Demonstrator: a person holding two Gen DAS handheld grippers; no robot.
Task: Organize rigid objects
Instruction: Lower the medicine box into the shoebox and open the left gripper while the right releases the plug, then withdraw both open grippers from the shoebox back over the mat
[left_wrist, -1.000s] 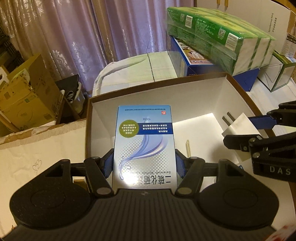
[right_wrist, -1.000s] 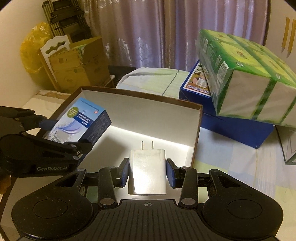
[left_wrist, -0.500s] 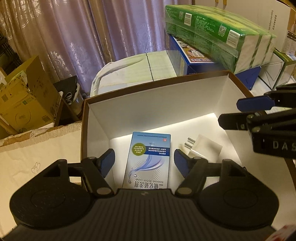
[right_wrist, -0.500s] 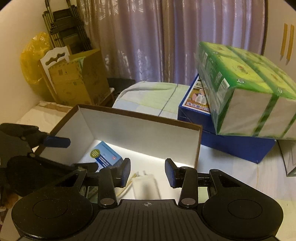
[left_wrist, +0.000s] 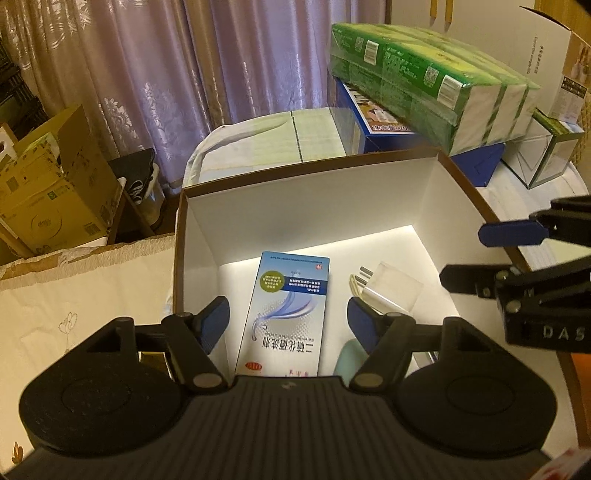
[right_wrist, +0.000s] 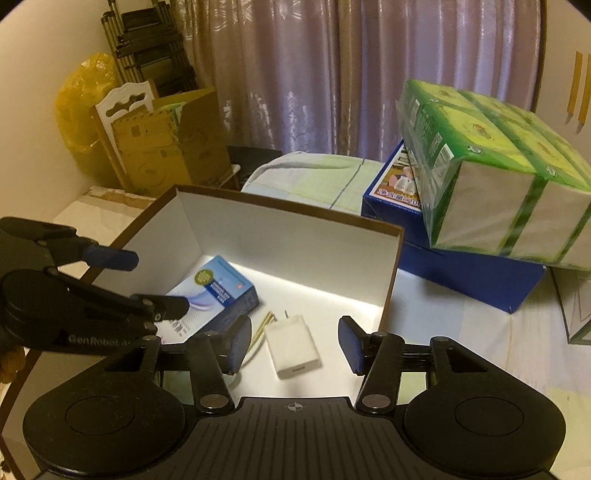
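A blue-and-white medicine box (left_wrist: 286, 310) (right_wrist: 212, 291) lies flat on the floor of a white, brown-rimmed carton (left_wrist: 314, 192) (right_wrist: 288, 236). To its right a white charger plug (left_wrist: 391, 290) (right_wrist: 291, 345) rests on the same floor. My left gripper (left_wrist: 288, 319) (right_wrist: 155, 282) hovers open above the medicine box, its pads clear of it. My right gripper (right_wrist: 293, 345) (left_wrist: 465, 254) hangs over the charger with its jaws opening, and its pads do not touch the charger. A pale teal object (left_wrist: 349, 356) shows partly behind my left gripper's right finger.
Thin yellowish sticks (right_wrist: 264, 325) lie beside the charger. Green tissue packs (left_wrist: 424, 85) sit on a blue box (left_wrist: 373, 129) behind the carton at the right. Cardboard boxes (left_wrist: 48, 192) stand at the left, folded bedding (left_wrist: 266, 147) lies behind, and a small clear case (left_wrist: 550, 155) sits far right.
The left gripper let go of the medicine box and the right let go of the charger; both now lie in the carton. Both grippers drew back upward, and the right jaws spread wider.
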